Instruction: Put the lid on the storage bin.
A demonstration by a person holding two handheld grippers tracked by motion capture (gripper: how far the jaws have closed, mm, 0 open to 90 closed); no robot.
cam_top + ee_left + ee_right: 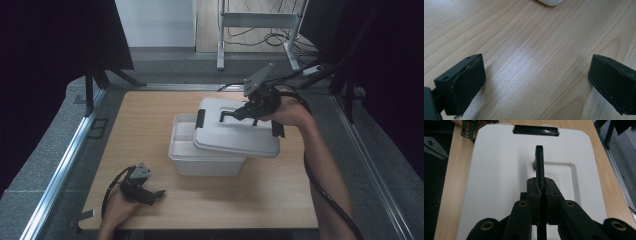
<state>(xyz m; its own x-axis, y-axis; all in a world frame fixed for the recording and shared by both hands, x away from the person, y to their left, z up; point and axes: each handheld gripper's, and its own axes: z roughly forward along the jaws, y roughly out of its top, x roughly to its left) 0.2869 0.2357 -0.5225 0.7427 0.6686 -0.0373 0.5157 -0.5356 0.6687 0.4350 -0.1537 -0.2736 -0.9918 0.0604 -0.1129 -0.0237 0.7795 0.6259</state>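
Note:
A white plastic box stands in the middle of the wooden table. Its white lid hangs tilted over the box, shifted to the right, so the box's left part lies uncovered. My right gripper is shut on the lid's black handle. In the right gripper view the handle stands upright, pinched between the jaws of the right gripper above the lid. My left gripper rests on the table at the near left, open, with bare wood between the jaws of the left gripper.
Black latches sit at the lid's ends, one of them the latch at the lid's far edge. A corner of the box shows ahead of the left gripper. A metal stand and cables are on the floor behind the table.

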